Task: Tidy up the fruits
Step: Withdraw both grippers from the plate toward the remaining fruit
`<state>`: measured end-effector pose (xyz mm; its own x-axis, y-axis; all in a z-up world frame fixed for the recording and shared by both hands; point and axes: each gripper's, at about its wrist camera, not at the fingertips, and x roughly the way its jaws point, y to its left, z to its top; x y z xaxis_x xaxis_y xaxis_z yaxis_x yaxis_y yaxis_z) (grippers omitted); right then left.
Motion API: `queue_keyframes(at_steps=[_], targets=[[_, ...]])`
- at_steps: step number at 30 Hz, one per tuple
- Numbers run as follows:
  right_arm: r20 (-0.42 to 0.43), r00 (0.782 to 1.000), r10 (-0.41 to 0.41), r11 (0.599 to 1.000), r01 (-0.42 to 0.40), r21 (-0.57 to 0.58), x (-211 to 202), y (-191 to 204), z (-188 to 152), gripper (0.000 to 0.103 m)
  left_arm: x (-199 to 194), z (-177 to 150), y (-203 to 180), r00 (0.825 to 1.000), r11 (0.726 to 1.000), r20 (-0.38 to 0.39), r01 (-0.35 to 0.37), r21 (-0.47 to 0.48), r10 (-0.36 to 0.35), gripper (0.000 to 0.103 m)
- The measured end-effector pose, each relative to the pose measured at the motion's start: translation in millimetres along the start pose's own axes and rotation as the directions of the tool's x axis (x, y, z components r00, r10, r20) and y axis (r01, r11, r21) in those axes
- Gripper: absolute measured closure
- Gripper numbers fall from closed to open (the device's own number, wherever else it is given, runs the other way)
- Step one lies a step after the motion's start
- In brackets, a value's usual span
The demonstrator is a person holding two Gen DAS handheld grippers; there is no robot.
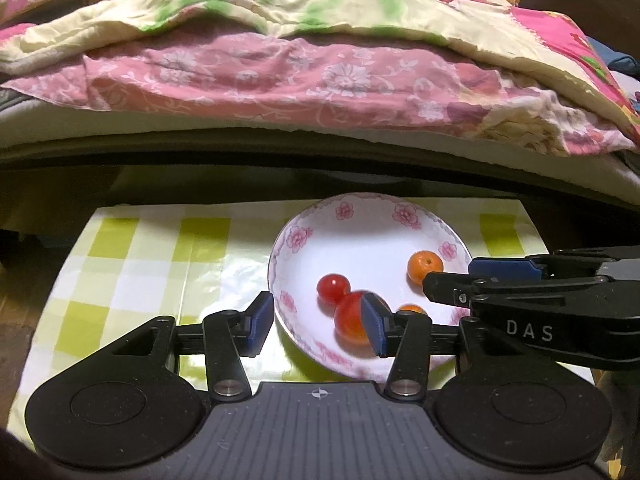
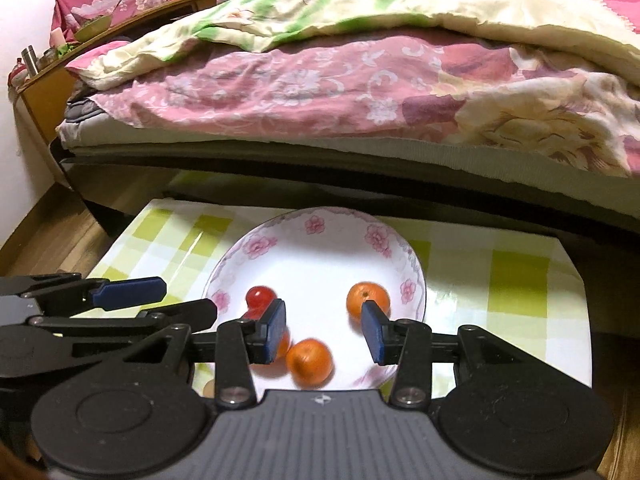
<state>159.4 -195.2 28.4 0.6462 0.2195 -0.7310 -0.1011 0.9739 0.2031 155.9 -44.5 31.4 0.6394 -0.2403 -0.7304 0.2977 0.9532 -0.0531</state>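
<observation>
Lettering "DAS" (image 1: 529, 331) marks right gripper (image 2: 325, 330) — both grippers apart, left gripper (image 1: 318, 322) too.

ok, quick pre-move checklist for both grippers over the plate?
1. Left gripper open: ok, jaws wide apart, nothing held.
2. Right gripper open: ok, nothing between its pads.
3. Fruit on plate: ok. Two tomatoes, the small one and the large one; two oranges, the far one and the near one.
4. Plate on the checked cloth: ok, sits flat.
5. Clearance between grippers: not ok, they are close together at the plate's near edge.
6. Fruit left outside the plate: cannot tell, gripper bodies hide the near table.
</observation>
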Motion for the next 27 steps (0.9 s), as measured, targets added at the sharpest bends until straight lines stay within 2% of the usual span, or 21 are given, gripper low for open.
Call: queue_keyframes(at_steps=[16, 27], targets=[[-0.006, 1.000, -0.008, 1.000, 0.008, 0.015, -48.0, 15.6, -38.5, 0.059, -42.7, -28.0, -12.4, 1.000, 0.999, 0.003, 0.017, 0.034, -0.017, 0.047], [-0.031, 0.999, 0.003, 1.000, -0.002, 0.027, -57.7, 26.4, -57.0, 0.059, -56.3, -47.6, -8.9, 1.000, 1.000, -0.018, 0.019, 0.024, -0.018, 0.047]])
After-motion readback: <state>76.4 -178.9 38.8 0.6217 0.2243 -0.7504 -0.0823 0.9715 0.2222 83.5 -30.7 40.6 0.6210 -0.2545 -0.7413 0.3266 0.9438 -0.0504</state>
